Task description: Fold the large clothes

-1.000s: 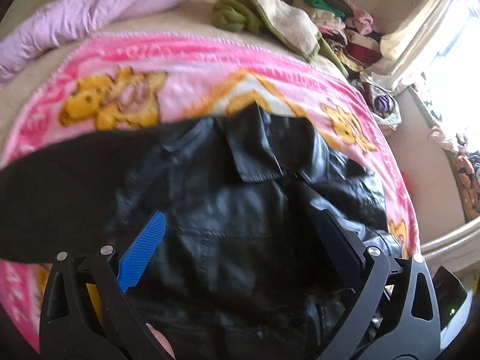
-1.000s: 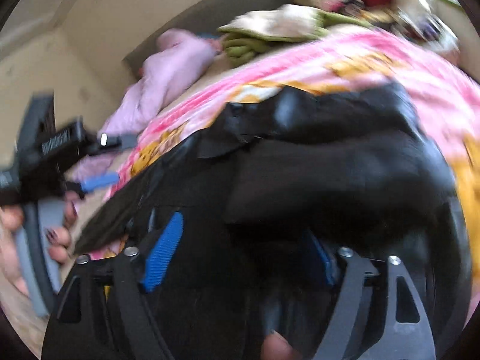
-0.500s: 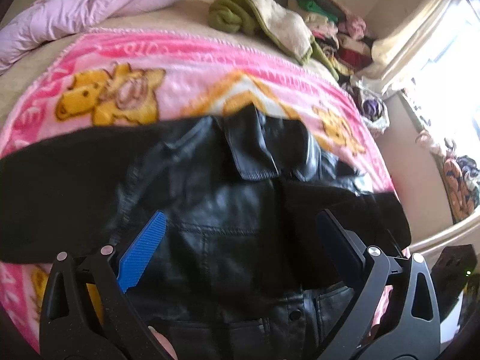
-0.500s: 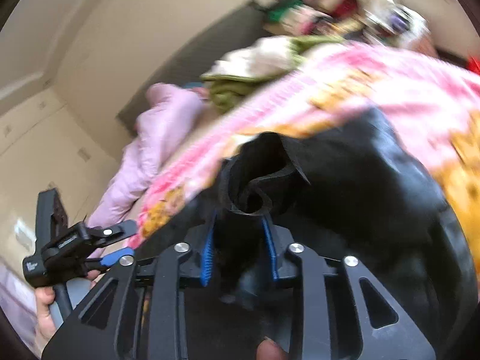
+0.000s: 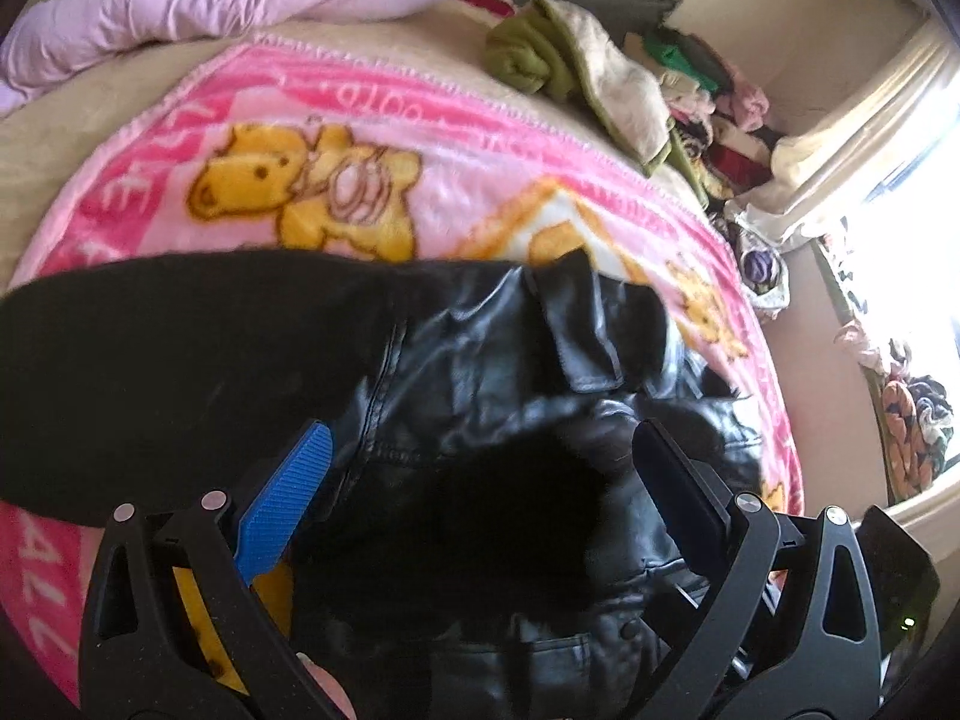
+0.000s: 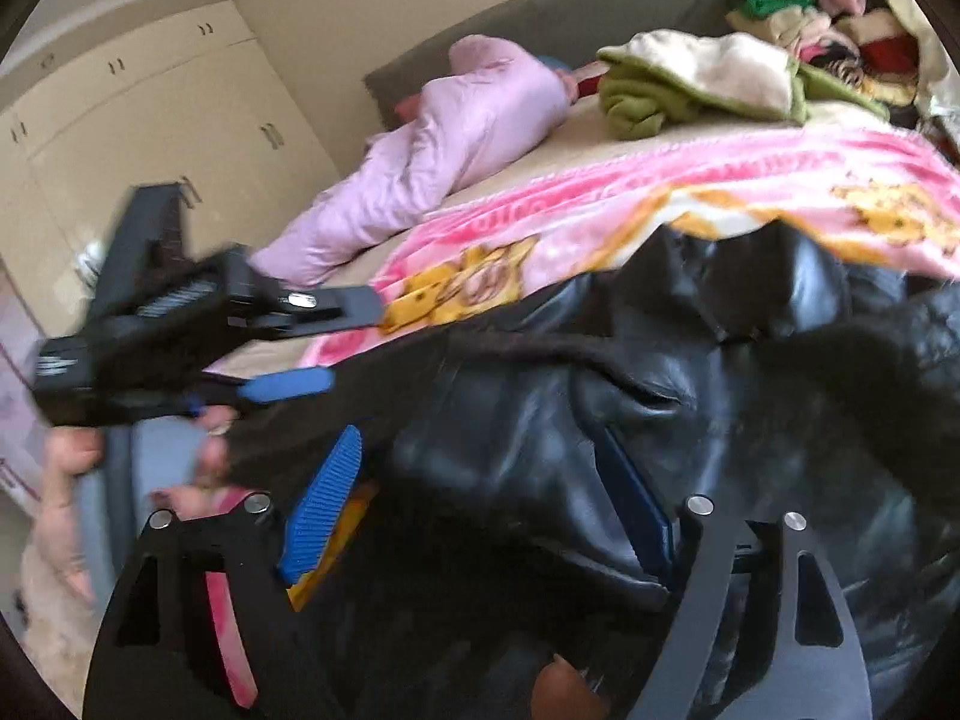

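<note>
Your black jacket point(image 5: 492, 396) lies spread on the pink blanket point(image 5: 360, 138) on the bed, partly folded. Both the left tongs point(image 5: 480, 480) and right tongs point(image 6: 480, 498) gape wide, holding nothing. Next you'd probably grab the near hem and fold it toward the collar.

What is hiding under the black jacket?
The black jacket lies on a pink bear blanket, which shows around its edges. Whatever sits directly beneath the jacket's middle is covered, so nothing more can be told.

One black jacket point(image 5: 480, 408), one pink blanket point(image 5: 420, 138).
</note>
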`<state>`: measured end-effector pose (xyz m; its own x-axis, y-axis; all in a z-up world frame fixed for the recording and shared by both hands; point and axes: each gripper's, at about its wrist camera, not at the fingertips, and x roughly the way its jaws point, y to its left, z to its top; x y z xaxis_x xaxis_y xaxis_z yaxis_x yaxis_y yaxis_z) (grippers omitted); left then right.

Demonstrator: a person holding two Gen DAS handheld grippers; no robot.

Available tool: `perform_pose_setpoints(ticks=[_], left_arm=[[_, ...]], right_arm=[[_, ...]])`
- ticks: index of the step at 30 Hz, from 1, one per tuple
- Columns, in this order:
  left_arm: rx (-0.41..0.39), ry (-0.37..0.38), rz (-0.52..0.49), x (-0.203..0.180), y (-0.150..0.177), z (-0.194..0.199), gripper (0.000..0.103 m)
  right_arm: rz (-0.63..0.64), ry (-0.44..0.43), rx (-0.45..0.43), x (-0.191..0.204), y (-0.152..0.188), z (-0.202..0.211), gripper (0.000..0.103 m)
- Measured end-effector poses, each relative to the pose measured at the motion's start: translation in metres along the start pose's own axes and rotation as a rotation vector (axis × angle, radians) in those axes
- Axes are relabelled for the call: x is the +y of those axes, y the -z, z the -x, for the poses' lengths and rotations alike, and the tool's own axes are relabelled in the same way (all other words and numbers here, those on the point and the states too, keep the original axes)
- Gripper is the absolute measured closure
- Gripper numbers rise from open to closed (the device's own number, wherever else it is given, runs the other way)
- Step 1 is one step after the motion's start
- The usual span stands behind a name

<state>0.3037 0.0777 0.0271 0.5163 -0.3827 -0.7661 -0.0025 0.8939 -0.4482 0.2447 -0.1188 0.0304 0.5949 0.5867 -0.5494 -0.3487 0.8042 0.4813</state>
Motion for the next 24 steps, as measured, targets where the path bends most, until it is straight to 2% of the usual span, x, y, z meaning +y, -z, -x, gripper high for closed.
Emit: perform_pose_setpoints(ticks=[4,12,15,18,19,20,24], left_arm=[[0.069,0.006,0.009,0.005,0.014,-0.022,0.009],[0.160,0.012,0.002,0.002,0.042,-0.058,0.010],[0.168,0.018,0.008,-0.006,0.048,-0.068,0.026],[0.160,-0.026,0.007,-0.012,0.050,-0.075,0.039],[0.161,-0.029,0.010,-0.012,0.049,-0.077,0.050],[0.161,-0.042,0.013,-0.013,0.049,-0.079,0.057],[0.119,-0.079,-0.022,-0.022,0.049,-0.071,0.072]], right_arm=[[-0.028,0.015,0.025,-0.020,0.011,0.016,0.021],[-0.133,0.287,-0.026,-0.112,0.027,0.069,0.021],[-0.152,0.384,-0.056,-0.140,0.032,0.089,0.021],[-0.161,0.458,-0.087,-0.163,0.036,0.113,0.021],[-0.163,0.481,-0.097,-0.168,0.036,0.120,0.021],[-0.165,0.512,-0.112,-0.176,0.036,0.129,0.021],[-0.159,0.585,-0.143,-0.197,0.032,0.146,0.021]])
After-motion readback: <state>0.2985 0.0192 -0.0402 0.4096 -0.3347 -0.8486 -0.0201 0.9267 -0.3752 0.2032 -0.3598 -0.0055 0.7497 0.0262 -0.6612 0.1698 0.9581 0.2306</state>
